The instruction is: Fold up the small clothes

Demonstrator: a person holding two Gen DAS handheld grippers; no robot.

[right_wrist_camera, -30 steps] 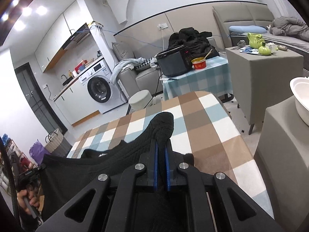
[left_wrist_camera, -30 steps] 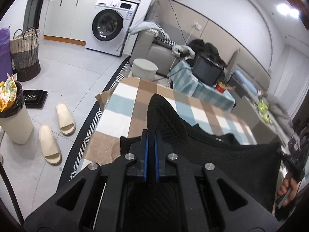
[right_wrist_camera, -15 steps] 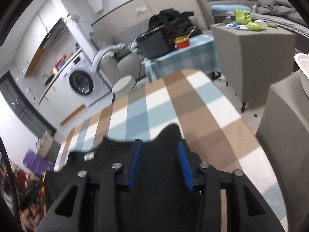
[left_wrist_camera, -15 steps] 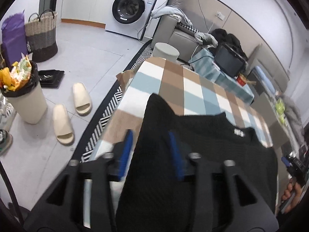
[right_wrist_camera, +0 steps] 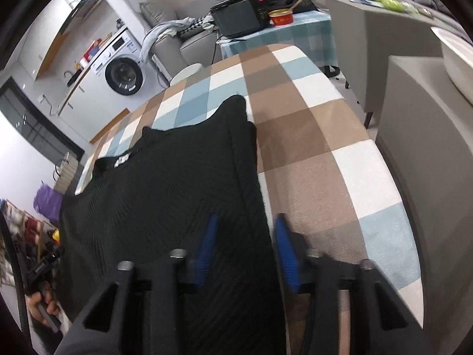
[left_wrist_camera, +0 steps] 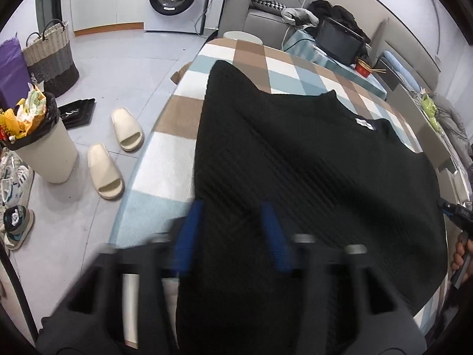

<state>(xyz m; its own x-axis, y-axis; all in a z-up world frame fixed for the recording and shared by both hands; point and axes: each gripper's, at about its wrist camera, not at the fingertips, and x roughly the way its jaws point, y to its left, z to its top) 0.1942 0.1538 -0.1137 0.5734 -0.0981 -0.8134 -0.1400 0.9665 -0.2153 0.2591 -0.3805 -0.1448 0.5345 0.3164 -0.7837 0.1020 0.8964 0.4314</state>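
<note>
A black ribbed garment (left_wrist_camera: 295,162) lies spread flat on the checked table (left_wrist_camera: 165,148), its white neck label (left_wrist_camera: 365,123) facing up. My left gripper (left_wrist_camera: 232,230) hovers low over the garment's left edge. Its blue pads stand apart and are closing, with cloth between them that neither pad presses. In the right wrist view the same garment (right_wrist_camera: 177,192) covers the table's (right_wrist_camera: 310,148) left half. My right gripper (right_wrist_camera: 245,242) straddles the garment's right edge, its jaws also closing on loose cloth.
Left of the table the floor holds a full waste bin (left_wrist_camera: 38,148), two cream slippers (left_wrist_camera: 118,148) and a woven basket (left_wrist_camera: 50,59). A grey cabinet (right_wrist_camera: 428,148) stands close on the right. A side table with a black appliance (right_wrist_camera: 236,17) stands behind.
Both grippers were shut on raised corners of the garment, then opened and sank. The garment dropped flat onto the table and both grippers now sit lower, near its front part.
</note>
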